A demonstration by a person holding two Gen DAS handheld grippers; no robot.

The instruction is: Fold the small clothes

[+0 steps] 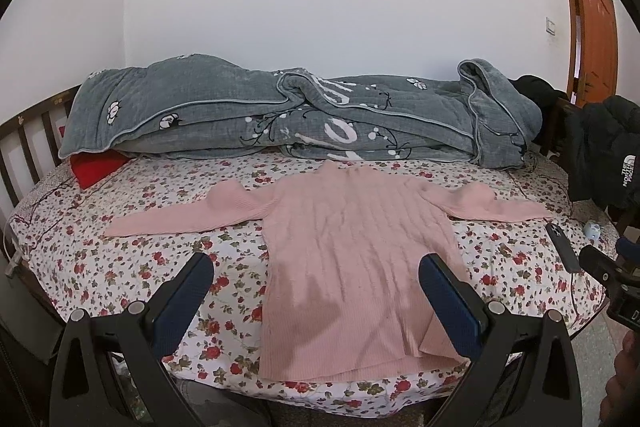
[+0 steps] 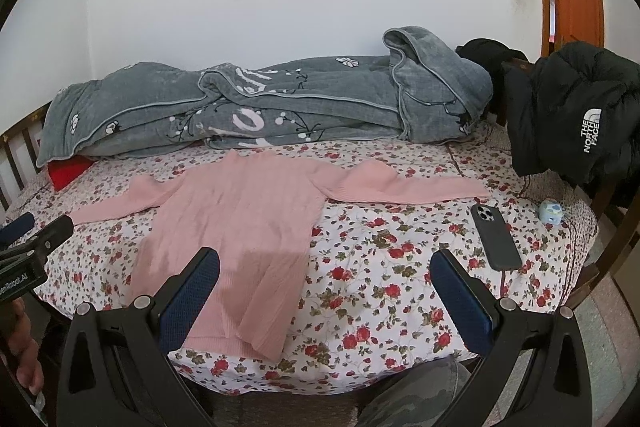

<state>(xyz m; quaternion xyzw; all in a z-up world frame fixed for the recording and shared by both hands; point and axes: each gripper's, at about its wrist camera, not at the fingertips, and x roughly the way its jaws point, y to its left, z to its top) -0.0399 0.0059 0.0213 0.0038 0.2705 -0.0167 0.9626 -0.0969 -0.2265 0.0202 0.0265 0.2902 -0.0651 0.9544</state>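
A pink ribbed sweater (image 1: 352,259) lies flat on the floral bed sheet (image 1: 120,267), both sleeves spread out, hem toward me; it also shows in the right wrist view (image 2: 240,227). My left gripper (image 1: 316,267) is open and empty, held above the sweater's lower body. My right gripper (image 2: 325,261) is open and empty, above the sheet (image 2: 400,287) just right of the sweater's hem. The left gripper shows at the left edge of the right wrist view (image 2: 36,239).
A rolled grey quilt (image 1: 280,115) lies along the back of the bed. A red item (image 1: 96,167) sticks out under it. A dark phone (image 2: 496,237) on a cable and a small blue object (image 2: 550,211) lie at the right. A black jacket (image 2: 580,115) hangs on the footboard.
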